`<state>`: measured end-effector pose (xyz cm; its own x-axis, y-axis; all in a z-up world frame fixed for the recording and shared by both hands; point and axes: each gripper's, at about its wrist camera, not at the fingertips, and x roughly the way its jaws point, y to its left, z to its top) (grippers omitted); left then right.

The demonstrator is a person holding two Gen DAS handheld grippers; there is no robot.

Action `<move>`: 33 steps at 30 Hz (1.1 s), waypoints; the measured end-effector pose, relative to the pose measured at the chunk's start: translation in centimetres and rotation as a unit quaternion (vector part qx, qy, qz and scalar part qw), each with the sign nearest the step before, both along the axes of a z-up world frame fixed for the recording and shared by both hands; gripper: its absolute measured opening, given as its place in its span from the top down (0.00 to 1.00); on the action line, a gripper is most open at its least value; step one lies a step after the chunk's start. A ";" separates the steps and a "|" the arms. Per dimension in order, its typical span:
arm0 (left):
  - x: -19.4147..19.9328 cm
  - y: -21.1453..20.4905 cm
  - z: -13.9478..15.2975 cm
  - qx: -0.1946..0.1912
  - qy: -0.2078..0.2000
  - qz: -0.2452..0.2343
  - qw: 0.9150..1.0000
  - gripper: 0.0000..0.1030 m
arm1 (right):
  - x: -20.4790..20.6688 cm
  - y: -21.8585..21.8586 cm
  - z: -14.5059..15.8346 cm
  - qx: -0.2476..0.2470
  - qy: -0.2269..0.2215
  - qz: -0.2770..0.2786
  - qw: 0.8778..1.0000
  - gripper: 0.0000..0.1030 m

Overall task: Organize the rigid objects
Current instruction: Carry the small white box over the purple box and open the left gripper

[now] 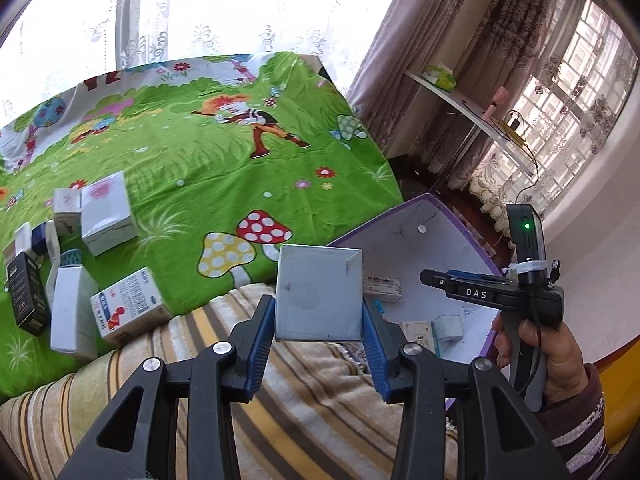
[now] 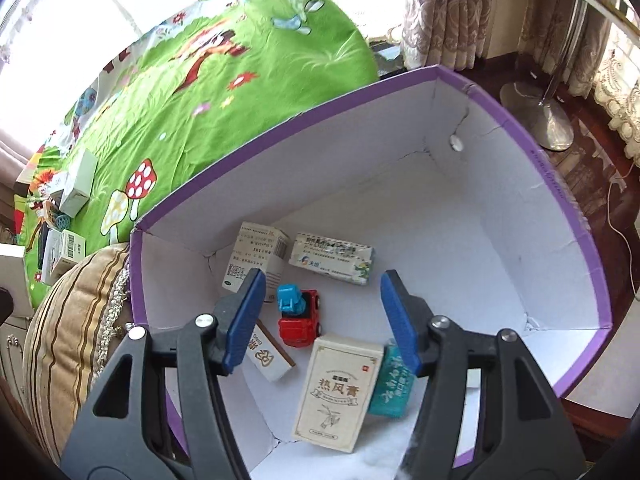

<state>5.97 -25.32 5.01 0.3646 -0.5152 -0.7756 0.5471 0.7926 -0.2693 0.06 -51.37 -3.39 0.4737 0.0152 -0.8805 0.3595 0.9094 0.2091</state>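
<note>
Left tongs (image 1: 319, 336) are clamped on a pale grey box (image 1: 319, 293), one blue pad pressed to each side of it, and they hold it in the air above a striped cushion (image 1: 280, 400), just beside the near-left corner of the purple-rimmed storage box (image 2: 560, 208). Right tongs (image 2: 322, 322) stand apart with nothing between the pads, hanging over the inside of that storage box; in the left wrist view the same tool shows side-on over the storage box, gripped by the person's right hand (image 1: 556, 360). On the white floor of the storage box lie a red and blue toy truck (image 2: 299, 314) near the middle, a beige carton with Chinese print (image 2: 336, 394) at the near side, a teal box (image 2: 392, 386) touching that carton's right edge, a white medicine carton (image 2: 256, 258) against the left wall, a long white and green carton (image 2: 332, 258) just right of it, and a small white and brown box (image 2: 270, 358) partly hidden behind the left pad. Left of the storage box a green cartoon bedsheet (image 1: 224, 152) spreads out, and far from the storage box on it lie more loose things: a white box with a pink mark (image 1: 106, 212), a red and white printed carton (image 1: 130, 306), a white bottle (image 1: 72, 308) and a black box (image 1: 26, 294)
</note>
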 end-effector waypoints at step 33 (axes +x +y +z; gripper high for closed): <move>-2.0 -6.4 7.1 -0.049 -0.204 -0.086 0.974 0.19 | -5.0 -3.6 10.4 -0.185 -0.150 -0.137 0.961 0.03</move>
